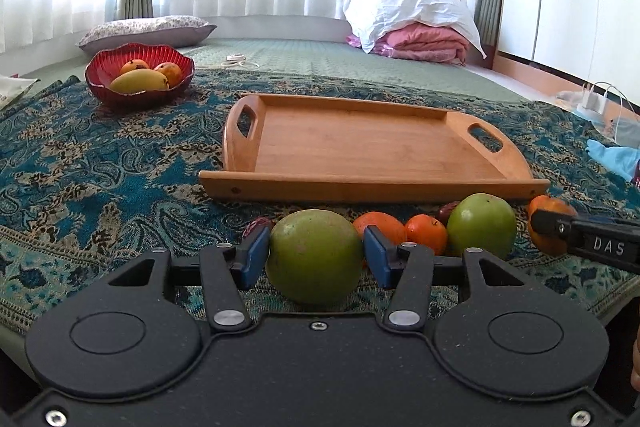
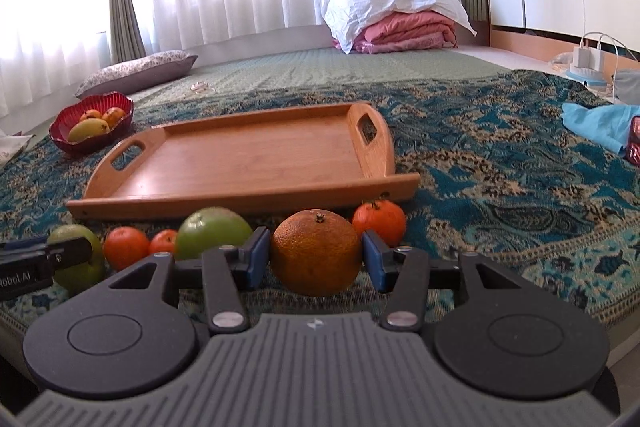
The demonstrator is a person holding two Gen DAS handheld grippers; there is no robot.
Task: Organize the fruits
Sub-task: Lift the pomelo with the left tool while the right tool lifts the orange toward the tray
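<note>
Left wrist view: green fruit (image 1: 315, 255) sits between my left claw (image 1: 316, 255) pads, blue pads (image 1: 256, 253) pressed on both flanks at its widest line. Partly closed, gripping it. Looks lifted just clear of the patterned bedspread (image 1: 100, 167), though I can't be sure it's off the cloth.

Right wrist view: right claw (image 2: 316, 259) same posture, partly closed on the big orange (image 2: 316, 251), pads on its equator, stem up.

Handling, my read:
- Green fruit: firm, smooth skin, fairly heavy for its size. Slip risk if tilted. Keep the grip on the widest line, don't roll the wrist.
- Orange: dimpled peel, better friction, slight give. Squeeze too hard and the peel dents. Current hold across the middle is right.
- Both round, so they'll roll once released on a flat board. Set down, don't drop.

Around them: second green fruit (image 1: 481, 227) and small mandarins (image 1: 426, 233) in a row on the bedspread, just in front of the near rim of the wooden tray (image 1: 360, 183). One more mandarin (image 2: 379, 221) just right of the orange. Dark red dates (image 1: 256, 223), I think, tucked in the row, too small to confirm.

Tray holds nothing yet. Red bowl (image 1: 100, 83) with mangoes (image 1: 139, 81) well apart, far left. Pillow and folded bedding further back on the bed.
</note>
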